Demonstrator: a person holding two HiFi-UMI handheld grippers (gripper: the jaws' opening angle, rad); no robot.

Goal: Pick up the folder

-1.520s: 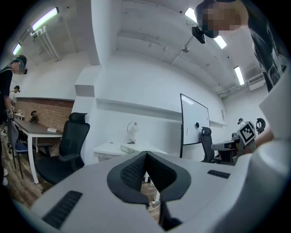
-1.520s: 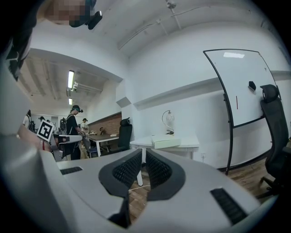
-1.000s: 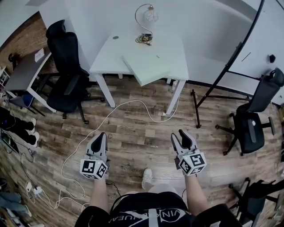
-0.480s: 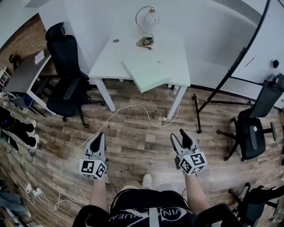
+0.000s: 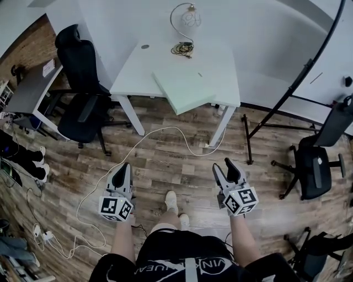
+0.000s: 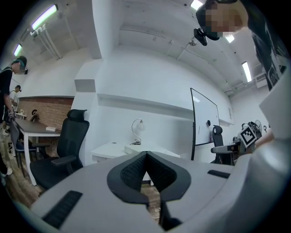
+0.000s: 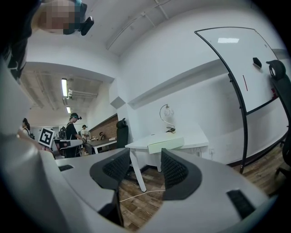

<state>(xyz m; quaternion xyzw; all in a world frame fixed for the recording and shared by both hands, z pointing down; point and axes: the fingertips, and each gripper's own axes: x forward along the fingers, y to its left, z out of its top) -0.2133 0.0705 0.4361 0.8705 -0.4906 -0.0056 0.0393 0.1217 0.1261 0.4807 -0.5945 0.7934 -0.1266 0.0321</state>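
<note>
Pale-green folder [image 5: 185, 88] lay flat, overhanging the white table [image 5: 140, 71]; left gripper [image 5: 124, 167] was clenched on nothing, right gripper [image 5: 224, 165] had just been opening, empty.

- Wood-plank floor [image 5: 165, 165] in mixed browns, with a white cable [image 5: 144, 137] looping across it.
- White table [image 5: 220, 60] set against a white wall [image 5: 110, 22]; a curved desk lamp [image 5: 186, 16] stands at its far edge.
- One black office chair [image 5: 83, 82] just left of the table, another [image 5: 315, 165] well to the right.
- Whiteboard [image 5: 331, 66] in a black frame (right side).
- Brick wall [image 5: 27, 49] and grey desk [image 5: 30, 88] at far left.
- Tube lights [image 6: 44, 16] on the white ceiling.
</note>
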